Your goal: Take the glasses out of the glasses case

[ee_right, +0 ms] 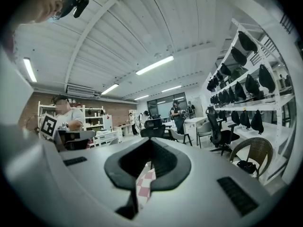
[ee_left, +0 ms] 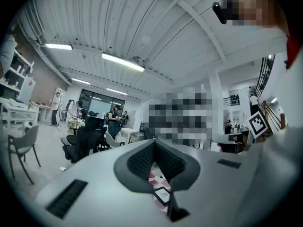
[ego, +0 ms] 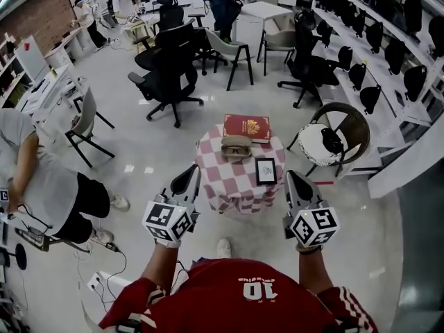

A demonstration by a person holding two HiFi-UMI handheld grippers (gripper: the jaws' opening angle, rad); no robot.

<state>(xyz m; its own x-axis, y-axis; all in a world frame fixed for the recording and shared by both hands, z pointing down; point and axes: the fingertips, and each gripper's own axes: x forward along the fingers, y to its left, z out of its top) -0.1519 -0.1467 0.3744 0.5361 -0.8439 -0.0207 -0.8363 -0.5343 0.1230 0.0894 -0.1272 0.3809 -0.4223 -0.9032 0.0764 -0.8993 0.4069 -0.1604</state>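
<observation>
— Where does the job stand?

— Not begun, by my reading. The glasses case (ego: 236, 146) lies on the counter (ego: 239, 198), toward its far edge, and neither tool touches it. It looks shut. No glasses show, so presumably they are inside.

— And the tongs?

— The left tongs (ego: 192, 172) and the right tongs (ego: 292, 176) hang over the counter's near edge, one at either side, well short of the case. Each pair is clenched tip to tip with nothing between the tips; the gripper views show only cloth through the hollow behind them.

— So what does the next move call for?

— Both pairs released and brought forward. I would judge that one pins the lower shell while the other lifts the lid.

— What is the case like?

— A rounded oblong in olive-brown with soft corners. It is probably a hard clamshell with a smooth skin, so it could skid on the cloth.

— What cloth?

— A red-and-white checked cloth (ego: 215, 159) draped over the small round counter. A red book (ego: 248, 126) with gold print sits at the far edge, just beyond the case. A small dark-framed picture (ego: 266, 171) lies flat near the right edge.
</observation>
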